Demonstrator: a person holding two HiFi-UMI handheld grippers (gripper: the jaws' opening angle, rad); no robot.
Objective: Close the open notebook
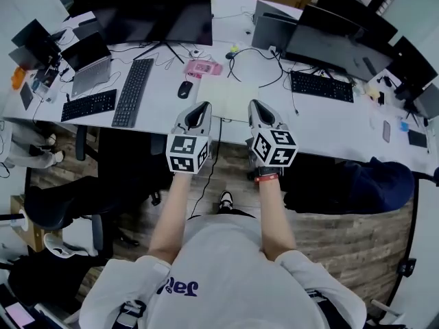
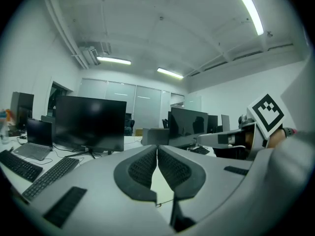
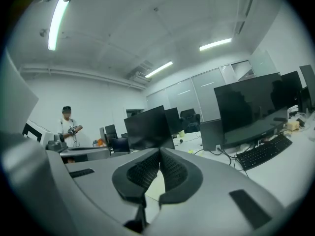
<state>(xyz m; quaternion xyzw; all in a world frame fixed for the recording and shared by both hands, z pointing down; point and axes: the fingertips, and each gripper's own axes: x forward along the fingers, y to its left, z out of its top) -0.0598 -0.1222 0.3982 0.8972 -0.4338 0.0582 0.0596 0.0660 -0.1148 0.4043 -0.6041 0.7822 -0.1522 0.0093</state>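
- A pale cream notebook point(image 1: 226, 96) lies flat on the white table point(image 1: 329, 125), close to the middle of its front edge (no fold or cover can be made out from the head view).
- The left gripper point(image 1: 200, 108) is by the notebook's front left corner. In the left gripper view its jaws point(image 2: 157, 149) are pressed together with nothing between them.
- The right gripper point(image 1: 258, 110) is by the front right corner. Its jaws point(image 3: 159, 152) are likewise together and empty.
- Both grippers point across the table, nearly level. Whether either touches the notebook cannot be told.
- Just behind the notebook sit a small pink item point(image 1: 204, 68) and a dark mouse point(image 1: 185, 89).
- A black keyboard point(image 1: 134, 91) lies to the left, and a dark monitor point(image 1: 161, 12) stands towards the back edge.
- A second keyboard point(image 1: 321, 86) lies to the right.
- In the right gripper view a person point(image 3: 67, 127) stands far off at the left.
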